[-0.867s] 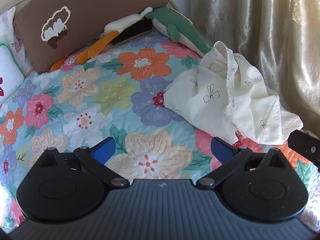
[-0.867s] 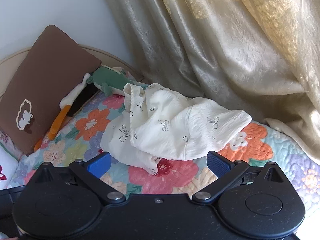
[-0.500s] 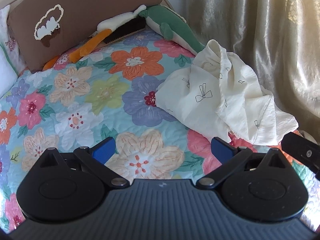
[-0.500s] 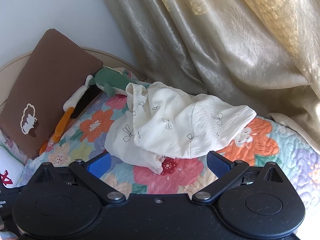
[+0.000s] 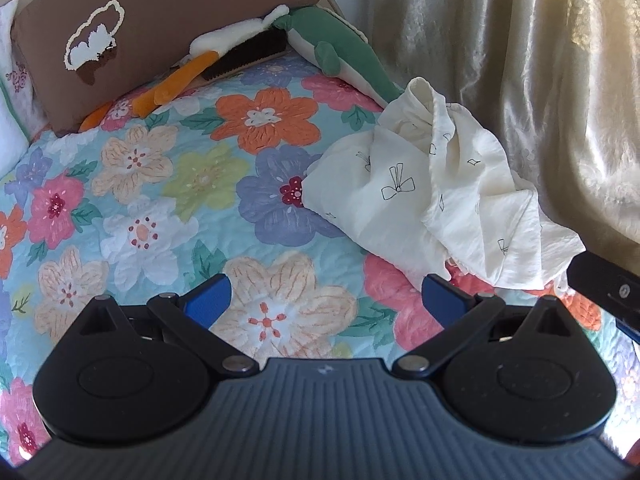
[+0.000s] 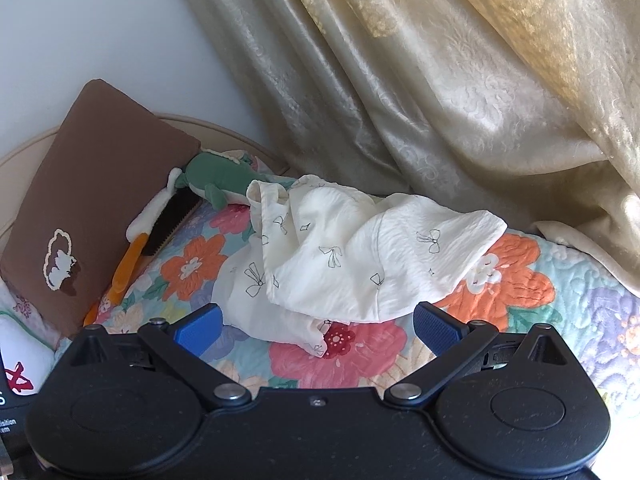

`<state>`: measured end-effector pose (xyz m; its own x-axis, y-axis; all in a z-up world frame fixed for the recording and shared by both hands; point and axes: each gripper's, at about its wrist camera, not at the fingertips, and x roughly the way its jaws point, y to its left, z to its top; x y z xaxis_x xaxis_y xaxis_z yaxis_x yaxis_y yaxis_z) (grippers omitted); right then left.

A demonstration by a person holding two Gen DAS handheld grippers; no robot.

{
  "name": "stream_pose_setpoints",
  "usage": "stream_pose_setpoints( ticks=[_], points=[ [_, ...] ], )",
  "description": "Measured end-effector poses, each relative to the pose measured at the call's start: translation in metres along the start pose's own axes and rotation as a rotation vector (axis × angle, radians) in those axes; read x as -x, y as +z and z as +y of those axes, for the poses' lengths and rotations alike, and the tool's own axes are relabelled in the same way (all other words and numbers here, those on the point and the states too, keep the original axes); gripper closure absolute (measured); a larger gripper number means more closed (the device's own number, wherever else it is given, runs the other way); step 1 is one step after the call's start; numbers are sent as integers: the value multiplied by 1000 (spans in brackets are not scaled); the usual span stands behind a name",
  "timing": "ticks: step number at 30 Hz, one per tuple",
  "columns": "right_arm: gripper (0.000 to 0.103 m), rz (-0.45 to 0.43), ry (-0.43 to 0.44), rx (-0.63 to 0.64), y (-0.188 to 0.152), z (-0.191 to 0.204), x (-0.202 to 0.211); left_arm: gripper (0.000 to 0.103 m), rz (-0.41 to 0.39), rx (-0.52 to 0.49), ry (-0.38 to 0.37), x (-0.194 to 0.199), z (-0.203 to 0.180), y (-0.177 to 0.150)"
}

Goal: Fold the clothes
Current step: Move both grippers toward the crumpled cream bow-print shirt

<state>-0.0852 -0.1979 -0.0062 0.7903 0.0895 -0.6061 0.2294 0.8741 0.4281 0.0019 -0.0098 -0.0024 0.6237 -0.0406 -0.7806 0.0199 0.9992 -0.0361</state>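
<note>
A crumpled cream garment (image 5: pixel 436 192) printed with small black bows lies in a heap on the flowered quilt (image 5: pixel 168 184), near the curtain. My left gripper (image 5: pixel 325 296) hovers open above the quilt, the garment ahead and to its right, clear of its blue fingers (image 5: pixel 206 298). In the right wrist view the same garment (image 6: pixel 360 256) lies just beyond my right gripper (image 6: pixel 316 326), which is open with nothing between its blue fingers (image 6: pixel 434 326). A black part of the right gripper (image 5: pixel 608 288) shows at the right edge of the left wrist view.
A brown pillow (image 5: pixel 160 24) leans at the head of the bed, with a green plush toy (image 5: pixel 332 48) and a white, orange and black plush (image 5: pixel 224 56) in front of it. A gold curtain (image 6: pixel 440 80) hangs along the bed's side. A white cushion (image 5: pixel 10 136) sits at far left.
Both views have shifted slightly: the garment sits a little lower and closer in the right wrist view, and in the left wrist view it drifted left. Both grippers stay open.
</note>
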Motion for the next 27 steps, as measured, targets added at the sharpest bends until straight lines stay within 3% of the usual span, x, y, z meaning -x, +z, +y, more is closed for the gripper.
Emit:
stream_pose_setpoints(
  ticks=[14, 17, 19, 23, 27],
  points=[
    [0, 16, 28, -36, -2, -5, -1, 0, 0, -3, -2, -2, 3, 0],
    [0, 68, 33, -26, 3, -3, -1, 0, -1, -2, -7, -4, 6, 1],
    [0, 123, 55, 9, 10, 1, 2, 0, -9, 5, -29, -1, 13, 5],
    [0, 80, 204, -25, 36, 12, 20, 0, -45, 23, -42, 16, 30, 17],
    [0, 65, 278, -19, 59, 25, 30, 0, -102, 28, -40, 34, 43, 30]
  ],
)
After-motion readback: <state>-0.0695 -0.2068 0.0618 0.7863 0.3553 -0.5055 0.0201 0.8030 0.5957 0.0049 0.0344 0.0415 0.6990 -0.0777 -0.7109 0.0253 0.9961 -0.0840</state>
